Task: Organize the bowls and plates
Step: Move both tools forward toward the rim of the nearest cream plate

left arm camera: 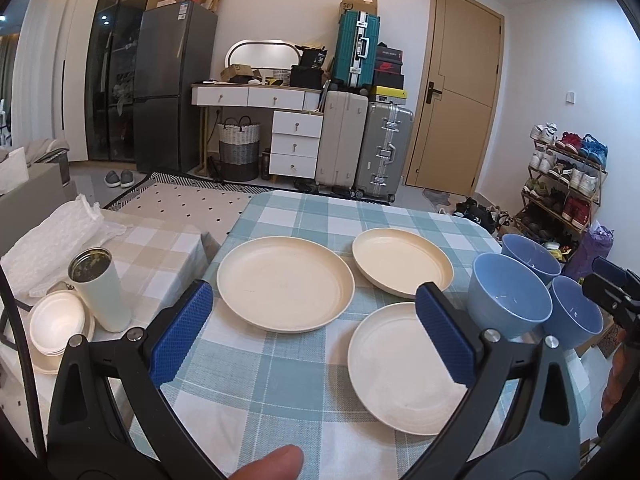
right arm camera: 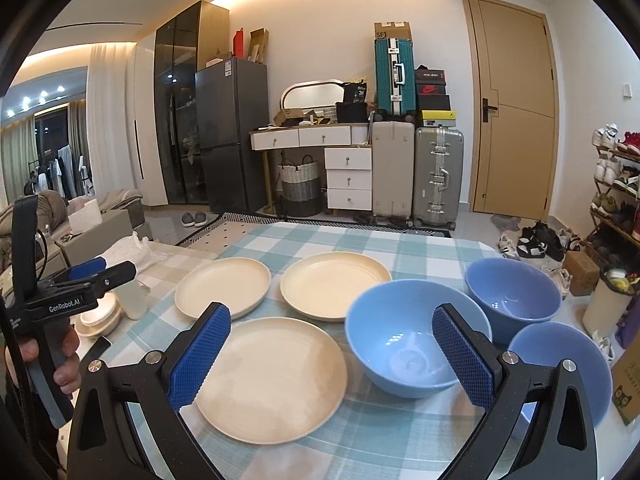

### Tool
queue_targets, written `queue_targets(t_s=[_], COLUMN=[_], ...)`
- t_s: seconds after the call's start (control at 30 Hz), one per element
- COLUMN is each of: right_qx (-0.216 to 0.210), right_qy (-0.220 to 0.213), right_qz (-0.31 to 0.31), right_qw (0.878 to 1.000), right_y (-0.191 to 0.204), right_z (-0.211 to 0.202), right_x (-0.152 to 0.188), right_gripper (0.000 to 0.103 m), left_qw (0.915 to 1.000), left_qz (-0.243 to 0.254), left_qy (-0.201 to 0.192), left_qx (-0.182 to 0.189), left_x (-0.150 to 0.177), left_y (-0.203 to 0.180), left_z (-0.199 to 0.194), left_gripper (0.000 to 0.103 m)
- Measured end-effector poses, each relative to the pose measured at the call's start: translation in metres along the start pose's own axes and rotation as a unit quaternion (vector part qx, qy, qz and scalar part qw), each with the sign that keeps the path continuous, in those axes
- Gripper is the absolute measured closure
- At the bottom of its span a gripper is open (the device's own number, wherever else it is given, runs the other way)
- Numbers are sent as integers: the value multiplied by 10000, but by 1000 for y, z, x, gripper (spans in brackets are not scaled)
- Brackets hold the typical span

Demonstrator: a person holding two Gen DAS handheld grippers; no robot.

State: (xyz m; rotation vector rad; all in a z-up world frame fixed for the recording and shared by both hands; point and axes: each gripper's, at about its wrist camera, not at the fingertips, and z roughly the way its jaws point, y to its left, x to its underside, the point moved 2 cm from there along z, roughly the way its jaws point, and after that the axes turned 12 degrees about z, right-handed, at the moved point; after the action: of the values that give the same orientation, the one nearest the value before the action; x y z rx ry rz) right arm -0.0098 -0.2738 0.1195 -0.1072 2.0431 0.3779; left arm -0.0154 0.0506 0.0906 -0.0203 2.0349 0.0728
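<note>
1. Nearest you, both tools hover above the near edge of the checked-cloth counter (left arm camera: 280, 408). Your left tool (left arm camera: 312, 336) has its blue padded jaws spread wide and holds nothing. Your right tool (right arm camera: 332, 356) is likewise spread wide and empty.
2. Just ahead of the left tool lies the nearest round cream plastic plate (left arm camera: 404, 368), flat on the cloth. The right tool's view shows it too (right arm camera: 272, 380), with the nearest blue plastic bowl (right arm camera: 412, 344) just beside it on the right.
3. Further back sit two more cream plates, the left one (left arm camera: 286, 284) and the right one (left arm camera: 402, 262), apart from each other.
4. Two more blue bowls, the far one (right arm camera: 514, 296) and the right-hand one (right arm camera: 560, 368), stand close to the nearest bowl.
5. Nothing is stacked yet, so the task looks barely begun. A sensible first move is to lower one jaw under a plate's rim, close on the rim firmly, and lift it level.
6. Set plates on plates and bowls in bowls. Centre each before releasing, since smooth plastic may slide.
</note>
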Motion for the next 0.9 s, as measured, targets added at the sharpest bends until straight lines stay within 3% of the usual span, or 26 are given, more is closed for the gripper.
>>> queue_targets(t_s=[0.47,0.9], right_qx=[-416,-608], right_qy=[417,838], right_qz=[-113,-186], right_qw=[9982,9944], right_y=[62,93], right_z=[46,121], right_x=[-31,-38], right_gripper=[0,0], left_qw=[9987,9957], left_qz=[-115,-180], left_qy=[458,851], left_qx=[-206,-305], left_x=[-13,-14], left_y=[46,64], left_z=[6,64], left_gripper=[2,2])
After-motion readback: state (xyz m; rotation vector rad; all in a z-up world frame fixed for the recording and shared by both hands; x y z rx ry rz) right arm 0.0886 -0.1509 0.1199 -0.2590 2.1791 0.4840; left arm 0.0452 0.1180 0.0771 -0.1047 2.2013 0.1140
